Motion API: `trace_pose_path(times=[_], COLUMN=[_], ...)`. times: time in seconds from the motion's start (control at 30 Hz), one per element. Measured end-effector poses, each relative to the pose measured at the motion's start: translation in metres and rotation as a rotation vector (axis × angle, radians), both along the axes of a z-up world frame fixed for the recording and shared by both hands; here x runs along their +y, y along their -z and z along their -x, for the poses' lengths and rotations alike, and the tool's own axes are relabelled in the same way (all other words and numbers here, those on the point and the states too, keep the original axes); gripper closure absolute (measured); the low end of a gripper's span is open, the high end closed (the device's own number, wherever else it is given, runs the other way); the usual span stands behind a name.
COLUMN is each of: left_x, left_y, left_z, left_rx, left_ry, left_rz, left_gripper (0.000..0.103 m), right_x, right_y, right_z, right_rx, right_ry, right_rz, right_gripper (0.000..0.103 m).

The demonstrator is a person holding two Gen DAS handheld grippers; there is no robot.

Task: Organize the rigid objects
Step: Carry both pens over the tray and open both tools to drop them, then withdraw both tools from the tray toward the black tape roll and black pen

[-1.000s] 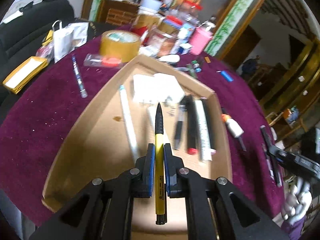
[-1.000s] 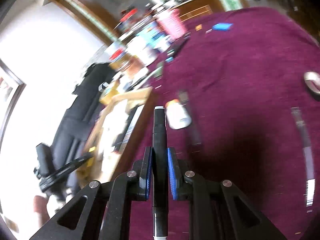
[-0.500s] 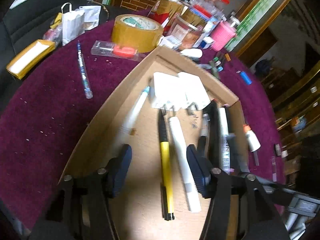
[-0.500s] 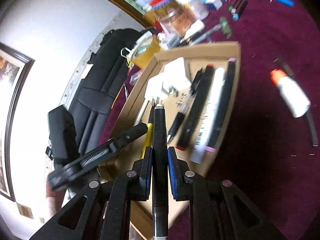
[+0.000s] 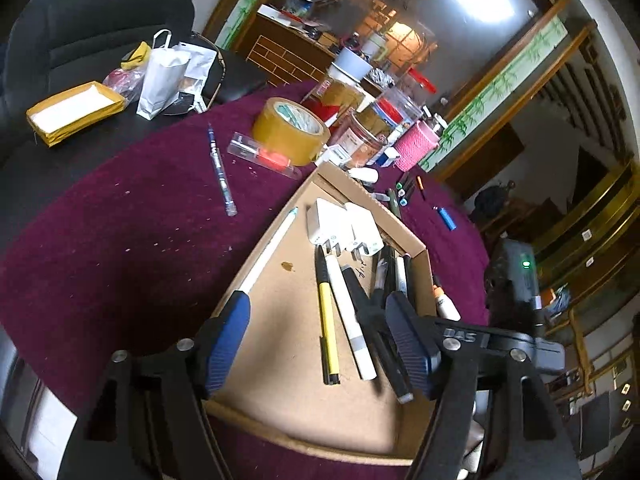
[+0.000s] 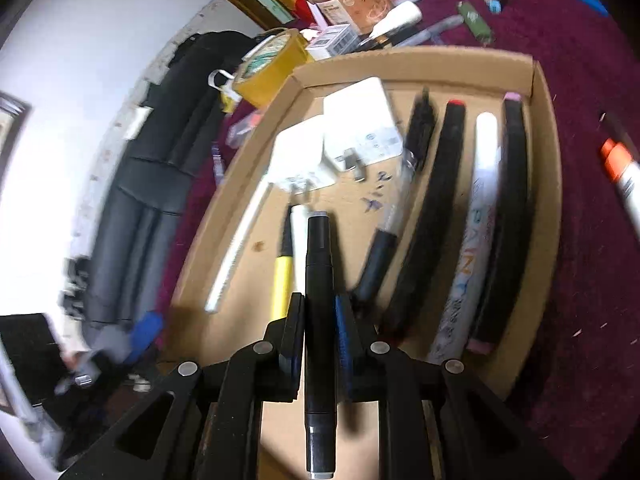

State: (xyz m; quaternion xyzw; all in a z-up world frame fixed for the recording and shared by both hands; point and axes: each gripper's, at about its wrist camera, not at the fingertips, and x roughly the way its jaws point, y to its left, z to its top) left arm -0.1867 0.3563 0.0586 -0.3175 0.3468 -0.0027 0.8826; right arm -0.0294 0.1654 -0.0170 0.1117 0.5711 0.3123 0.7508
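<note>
Cardboard tray point(image 6: 546, 128) apparently just beneath right gripper point(image 6: 320, 320), black marker point(image 6: 319, 280) between pads.

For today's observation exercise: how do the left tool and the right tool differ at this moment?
The left tool stands open with nothing pressed between its pads, having just opened; the right tool is shut on a black marker. The left has let go of the yellow pen, which lies in the cardboard tray; the right's marker is not yet laid down. Both are over the tray.

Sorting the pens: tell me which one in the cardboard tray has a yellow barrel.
The yellow-barrelled pen with black tip, lying beside the white marker; the other pens are black or white.
</note>
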Motion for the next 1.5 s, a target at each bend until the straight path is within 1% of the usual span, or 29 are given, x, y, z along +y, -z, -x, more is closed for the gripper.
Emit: trace_pose_path(times=[0.13,0.2,0.3,0.37,0.43,0.47,0.53,0.57,0.63,0.77,0.83,0.87,0.93,1.03,1.2,1.5], left_x=[0.003,0.004,0.003,0.002,-0.001,-0.002,-0.006,-0.009,-0.015,-0.034,-0.043,-0.047,-0.058,-0.074,-0.106,-0.151], left_y=[0.001,0.002,0.000,-0.001,-0.002,-0.003,-0.005,-0.007,-0.013,-0.024,-0.027,-0.028,-0.030,-0.032,-0.035,-0.037], left_z=[0.006,0.007,0.009,0.009,0.010,0.011,0.012,0.013,0.015,0.017,0.016,0.015,0.013,0.010,0.006,0.000], left_rx=[-0.011,-0.018,-0.024,-0.027,-0.027,-0.028,-0.034,-0.039,-0.054,-0.080,-0.086,-0.086,-0.084,-0.081,-0.074,-0.059], left_ry=[-0.005,-0.004,-0.004,-0.007,-0.011,-0.013,-0.016,-0.015,-0.013,0.002,0.018,0.024,0.043,0.065,0.118,0.197], left_rz=[0.006,0.011,0.004,0.001,-0.012,-0.018,-0.031,-0.040,-0.067,-0.139,-0.161,-0.165,-0.177,-0.192,-0.230,-0.278], left_gripper=[0.033,0.033,0.032,0.032,0.029,0.028,0.028,0.028,0.028,0.028,0.028,0.028,0.028,0.028,0.028,0.028], right_x=[0.008,0.010,0.011,0.009,0.003,0.003,-0.003,-0.007,-0.016,-0.035,-0.048,-0.055,-0.068,-0.092,-0.129,-0.177], right_y=[-0.008,-0.009,-0.012,-0.017,-0.024,-0.028,-0.035,-0.039,-0.047,-0.064,-0.070,-0.072,-0.076,-0.076,-0.072,-0.065], right_z=[0.001,0.002,0.004,0.007,0.014,0.018,0.024,0.028,0.037,0.051,0.058,0.062,0.066,0.068,0.066,0.066], right_rx=[-0.107,-0.104,-0.102,-0.132,-0.169,-0.190,-0.239,-0.267,-0.322,-0.462,-0.527,-0.556,-0.599,-0.624,-0.607,-0.592], right_ry=[0.020,0.004,-0.001,-0.004,-0.005,-0.005,-0.001,0.002,0.013,0.049,0.071,0.084,0.114,0.153,0.221,0.296], right_rz=[0.118,0.096,0.066,0.065,0.060,0.058,0.060,0.062,0.068,0.118,0.152,0.167,0.200,0.235,0.254,0.288], right_gripper=[0.085,0.085,0.081,0.074,0.061,0.059,0.050,0.048,0.038,0.028,0.023,0.022,0.018,0.018,0.018,0.018])
